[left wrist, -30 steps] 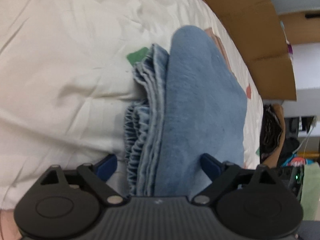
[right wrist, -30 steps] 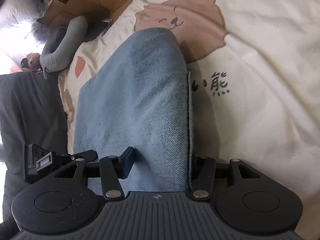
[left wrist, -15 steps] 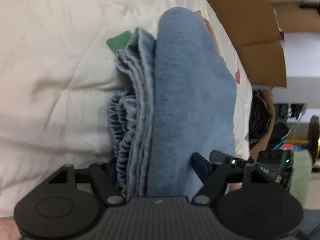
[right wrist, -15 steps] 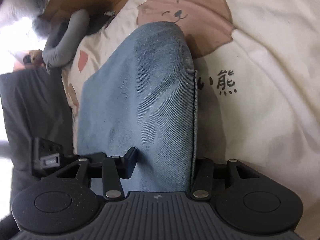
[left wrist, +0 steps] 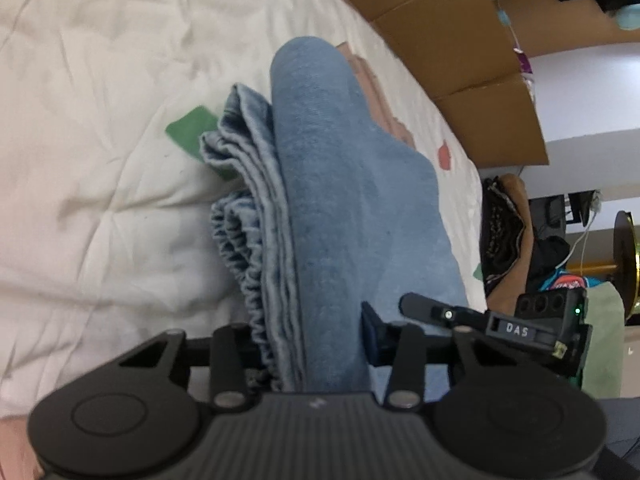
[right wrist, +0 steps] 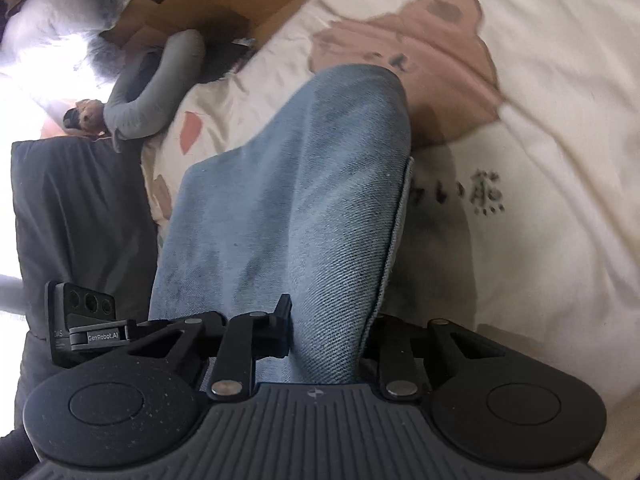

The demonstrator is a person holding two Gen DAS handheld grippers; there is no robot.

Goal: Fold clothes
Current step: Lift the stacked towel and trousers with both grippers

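A folded blue denim garment [left wrist: 352, 200] lies lengthwise on the cream bedsheet [left wrist: 100, 120], its stacked hems and gathered waistband showing on the left side. My left gripper [left wrist: 312, 340] has its jaws closing on the near end, and the fabric is pinched between the pads. In the right wrist view the same denim garment [right wrist: 304, 200] runs away from my right gripper [right wrist: 330, 328]. Its jaws are also closing, with the fabric squeezed between them. The near end is raised off the sheet.
A brown bear print [right wrist: 420, 60] and dark lettering [right wrist: 488, 196] mark the sheet beyond the garment. Cardboard [left wrist: 460, 60] lines the far edge of the bed. A person's grey sleeve [right wrist: 160, 80] and a dark cloth [right wrist: 80, 220] lie to the left. Clutter [left wrist: 560, 260] stands past the bed's right edge.
Both grippers' jaws have narrowed from wide around the denim to pinching it. Both have risen, and the garment's near end has lifted with them.
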